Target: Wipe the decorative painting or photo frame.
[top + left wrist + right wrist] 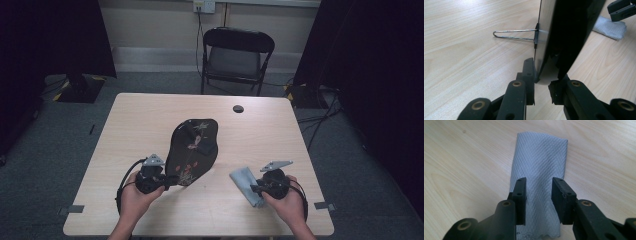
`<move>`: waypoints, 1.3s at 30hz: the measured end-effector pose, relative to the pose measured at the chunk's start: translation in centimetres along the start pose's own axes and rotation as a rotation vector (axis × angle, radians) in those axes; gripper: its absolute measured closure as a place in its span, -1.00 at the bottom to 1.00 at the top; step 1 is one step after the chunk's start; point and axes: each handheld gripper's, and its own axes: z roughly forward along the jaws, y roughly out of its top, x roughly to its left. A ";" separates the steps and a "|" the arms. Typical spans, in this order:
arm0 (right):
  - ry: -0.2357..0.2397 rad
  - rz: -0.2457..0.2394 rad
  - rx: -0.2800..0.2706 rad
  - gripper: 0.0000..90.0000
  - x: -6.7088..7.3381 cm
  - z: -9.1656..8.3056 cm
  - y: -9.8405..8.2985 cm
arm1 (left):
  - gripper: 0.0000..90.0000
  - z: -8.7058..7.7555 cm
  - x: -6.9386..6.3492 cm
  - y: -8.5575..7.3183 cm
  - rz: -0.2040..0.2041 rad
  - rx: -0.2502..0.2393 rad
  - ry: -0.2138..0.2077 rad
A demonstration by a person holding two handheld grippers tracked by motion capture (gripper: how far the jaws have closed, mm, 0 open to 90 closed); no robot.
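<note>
The left hand-held gripper (172, 180) is clenched on the lower edge of the black decorated plaque (192, 150). In the left gripper view both pads press the plaque's (564, 32) thin rim, one on each face, right at the jaw tips. The plaque stands tilted above the counter (150, 125), extending forward and away from this hand-held gripper, with its wire stand leg (514, 35) projecting sideways from the back face, apart from the counter surface.

Risk: the grip covers only a narrow strip of a smooth, glossy edge. The panel's weight lies well beyond the jaws, so it could pivot or slip out and strike the counter. The wire leg may also snag the surface if the plaque is lowered at an angle.

The right hand-held gripper (256, 189) is released. In the right gripper view its jaws stand apart over the grey cloth (540, 170), which lies flat on the counter directly beneath and ahead of them; the pads do not pinch it. Risk: closing on flat fabric may catch a single layer or nothing, and the cloth would then drag or drop during the lift.
</note>
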 end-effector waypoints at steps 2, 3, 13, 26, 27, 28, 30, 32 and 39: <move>0.010 0.022 0.029 0.37 -0.1 0.5 0.1 | 0.72 0.0 0.0 0.0 -0.002 0.001 -0.002; 0.010 0.024 0.029 0.35 -0.1 0.6 0.0 | 0.72 0.0 0.0 0.0 -0.001 0.001 -0.001; -0.012 0.023 0.050 0.40 0.3 2.1 -0.5 | 0.71 0.0 0.0 0.1 -0.003 -0.015 0.006; 0.063 0.066 0.059 0.84 0.0 1.6 0.0 | 0.74 0.5 -0.1 0.7 0.013 -0.010 0.022; 0.064 0.061 0.055 0.84 0.0 1.5 0.2 | 0.74 0.6 -0.1 0.7 0.015 -0.011 0.025; 0.071 0.057 0.044 0.84 0.2 1.2 0.5 | 0.74 0.6 -0.1 0.7 0.017 -0.011 0.023; 0.074 0.028 0.038 0.84 0.5 0.6 1.3 | 0.74 0.6 0.0 0.8 0.018 -0.009 0.022; 0.079 0.000 0.012 0.84 0.8 -0.3 2.4 | 0.74 0.6 0.0 0.8 0.021 -0.006 0.019; 0.096 -0.058 -0.061 0.84 0.9 -3.9 6.6 | 0.75 0.6 0.1 0.8 0.023 -0.002 0.016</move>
